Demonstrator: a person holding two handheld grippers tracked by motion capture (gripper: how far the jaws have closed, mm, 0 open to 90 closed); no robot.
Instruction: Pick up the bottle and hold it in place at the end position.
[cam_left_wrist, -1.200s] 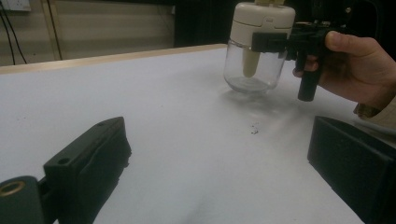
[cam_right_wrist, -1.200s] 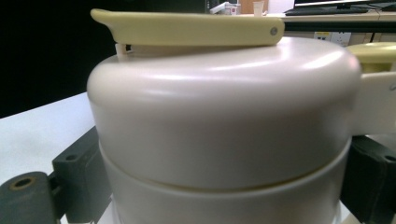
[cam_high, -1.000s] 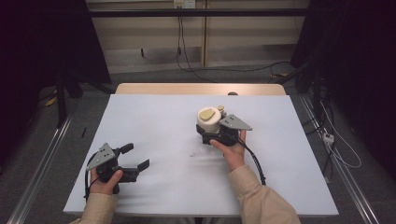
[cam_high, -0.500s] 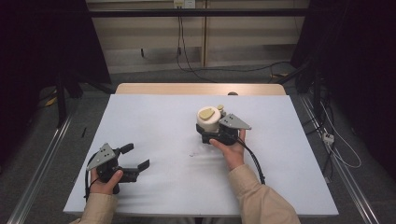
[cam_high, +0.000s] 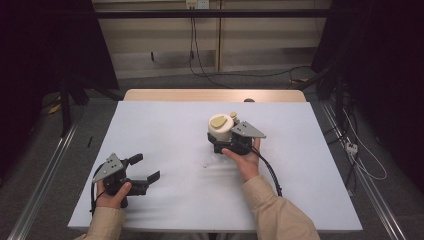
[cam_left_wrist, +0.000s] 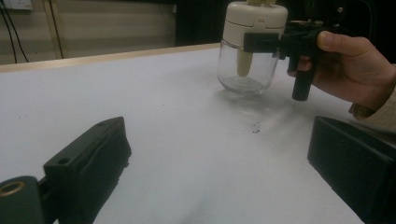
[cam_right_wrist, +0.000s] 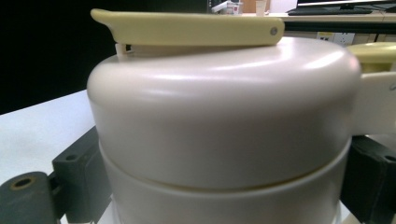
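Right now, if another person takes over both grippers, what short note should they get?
Right gripper: its fingers are shut on the cream lid of the glass jar, near the table's middle; the jar stands upright on the table.
Left gripper: open, holding nothing, near the table's front left.
Done: the jar's lid is gripped.
Left: the lid is still seated and its yellow flip tab lies flat; probably steady the glass body with the left gripper, then open it.
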